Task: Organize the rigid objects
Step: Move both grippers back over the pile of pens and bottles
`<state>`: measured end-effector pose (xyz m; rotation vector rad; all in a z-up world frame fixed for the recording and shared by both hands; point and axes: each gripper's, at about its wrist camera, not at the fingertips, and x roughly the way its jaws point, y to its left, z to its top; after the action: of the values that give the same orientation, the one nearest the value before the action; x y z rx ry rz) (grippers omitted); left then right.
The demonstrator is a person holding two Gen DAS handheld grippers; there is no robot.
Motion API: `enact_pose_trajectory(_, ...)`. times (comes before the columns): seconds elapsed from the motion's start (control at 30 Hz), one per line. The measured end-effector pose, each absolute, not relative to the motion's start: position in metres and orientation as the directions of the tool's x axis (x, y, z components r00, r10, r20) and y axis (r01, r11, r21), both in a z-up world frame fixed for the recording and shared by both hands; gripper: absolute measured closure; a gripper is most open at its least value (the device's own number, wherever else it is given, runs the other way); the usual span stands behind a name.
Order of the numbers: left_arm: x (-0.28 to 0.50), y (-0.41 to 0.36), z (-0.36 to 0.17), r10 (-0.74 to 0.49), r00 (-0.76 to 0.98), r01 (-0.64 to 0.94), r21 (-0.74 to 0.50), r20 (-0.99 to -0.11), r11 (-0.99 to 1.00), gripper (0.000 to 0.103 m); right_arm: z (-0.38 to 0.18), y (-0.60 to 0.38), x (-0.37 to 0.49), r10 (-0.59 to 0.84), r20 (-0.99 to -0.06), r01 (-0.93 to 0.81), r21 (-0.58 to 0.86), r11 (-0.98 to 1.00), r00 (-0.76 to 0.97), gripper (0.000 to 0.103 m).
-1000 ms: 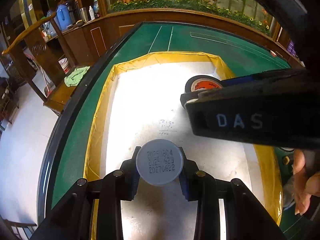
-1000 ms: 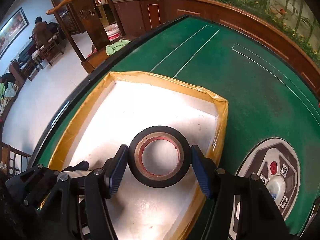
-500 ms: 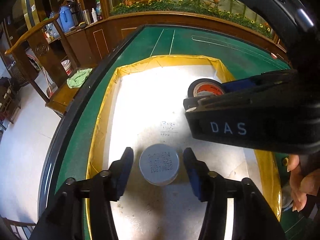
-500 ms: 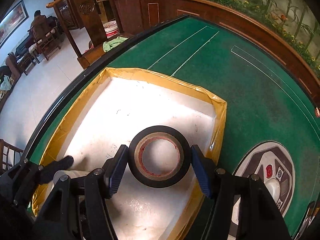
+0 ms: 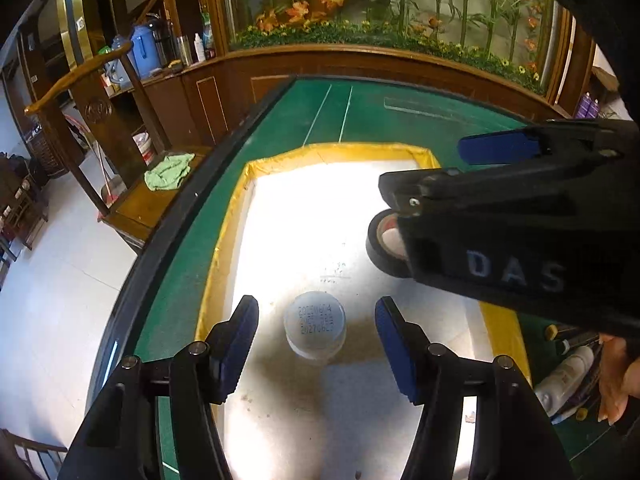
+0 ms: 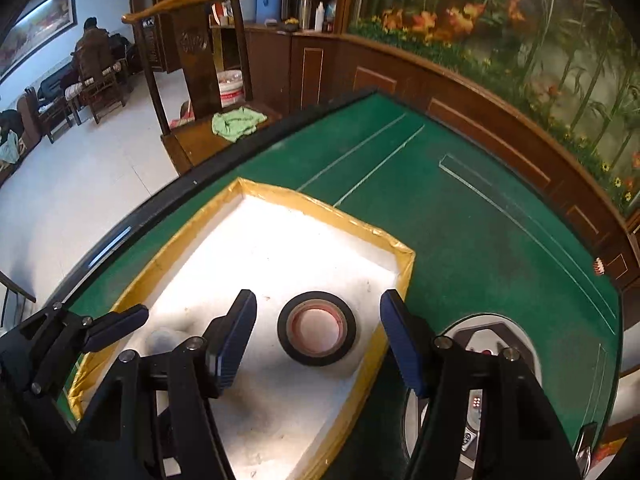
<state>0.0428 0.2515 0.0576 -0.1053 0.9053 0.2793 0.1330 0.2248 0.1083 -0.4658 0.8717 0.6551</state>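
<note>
My left gripper (image 5: 316,340) is spread wide, touching nothing; the small capped bottle (image 5: 314,330) stands upright between its fingers inside the yellow-rimmed tray (image 5: 222,240). To the right, my right gripper (image 6: 318,336) is likewise spread, the black tape roll (image 6: 317,333) lying flat in the tray between its fingers.

tape roll (image 5: 380,248) half hidden behind right hand-held gripper (image 5: 420,172), bottle cap (image 5: 314,318) print partly unreadable

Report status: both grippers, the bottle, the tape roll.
Left gripper open, bottle standing free. Right gripper open, tape roll flat in tray. Nothing obstructing.
</note>
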Motion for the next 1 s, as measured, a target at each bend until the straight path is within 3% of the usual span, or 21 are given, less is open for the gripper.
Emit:
enact_pose_trajectory(0.43, 0.025, 0.224, 0.083, 0.174, 0.638, -0.250, 0.012, -0.750, 0.968, 0.037, 0.140, 0.189, 0.099, 0.358, -0.771, -0.685, -0.135, 0.716, 0.526, 0.037)
enact_pose_trajectory(0.57, 0.013, 0.206, 0.088, 0.147, 0.651, -0.212, 0.008, -0.744, 0.977, 0.037, 0.145, 0.150, 0.095, 0.384, -0.778, -0.657, -0.047, 0.752, 0.496, 0.037)
enact_pose_trajectory(0.7, -0.002, 0.181, 0.091, 0.088, 0.660, -0.147, -0.013, -0.746, 0.989, 0.037, 0.140, 0.074, 0.092, 0.402, -0.792, -0.577, 0.079, 0.813, 0.458, 0.037)
enact_pose_trajectory(0.9, -0.012, 0.126, 0.084, -0.021, 0.644, 0.005, -0.023, -0.765, 1.000, 0.035, 0.105, -0.069, 0.085, 0.347, -0.841, -0.320, 0.223, 0.921, 0.415, 0.037)
enact_pose_trajectory(1.0, -0.012, 0.093, 0.075, -0.088, 0.620, 0.097, -0.034, -0.780, 0.995, 0.029, 0.089, -0.114, 0.073, 0.329, -0.857, -0.216, 0.261, 0.941, 0.396, 0.037)
